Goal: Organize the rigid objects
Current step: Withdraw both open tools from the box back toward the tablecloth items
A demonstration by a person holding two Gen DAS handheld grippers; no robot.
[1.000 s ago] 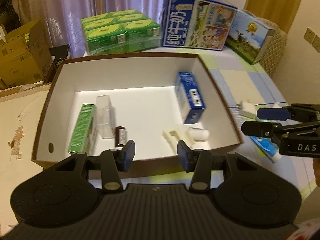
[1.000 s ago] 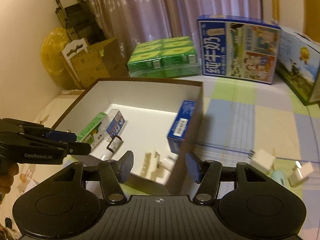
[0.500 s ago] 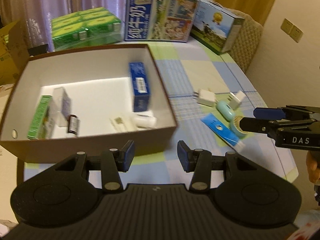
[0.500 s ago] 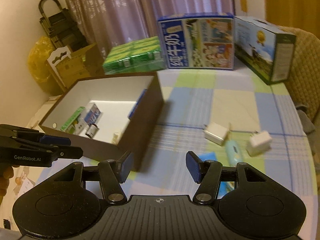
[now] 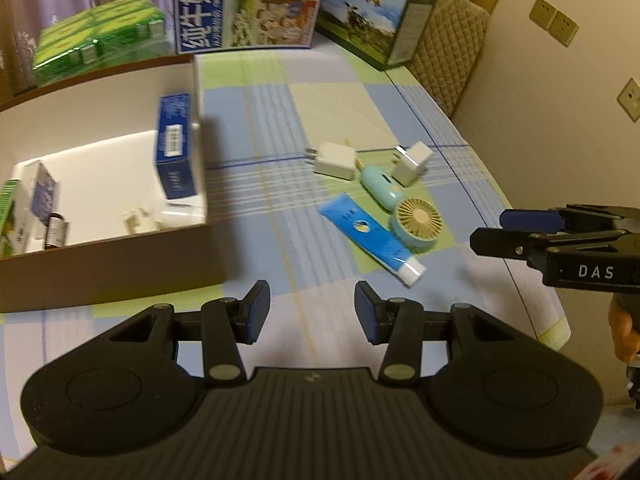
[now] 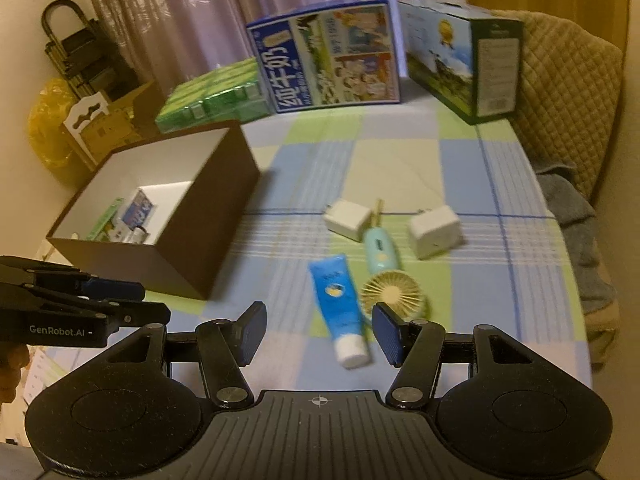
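The left wrist view looks deep into the brown box (image 5: 120,264), showing an upright blue carton (image 5: 174,148) against its right wall, a small dark bottle (image 5: 56,232) and a green carton (image 5: 8,216) at the left. It also shows wall sockets (image 5: 554,22) beyond the bench (image 5: 248,120). The right wrist view hides most of the box floor behind its wall but shows a yellow bag (image 6: 48,128) and a cardboard carton (image 6: 108,128) on the far left.

Outside the box, on the checked cloth, lie a blue tube (image 6: 338,308), a small handheld fan (image 6: 384,276) and two white chargers (image 6: 346,216) (image 6: 434,232), close together.

The left hand-held gripper (image 5: 308,310) has its jaws apart with nothing between them, over bare cloth beside the box. The right hand-held gripper (image 6: 318,330) also stands apart and empty, with the tube's capped end seen between its pads but untouched.
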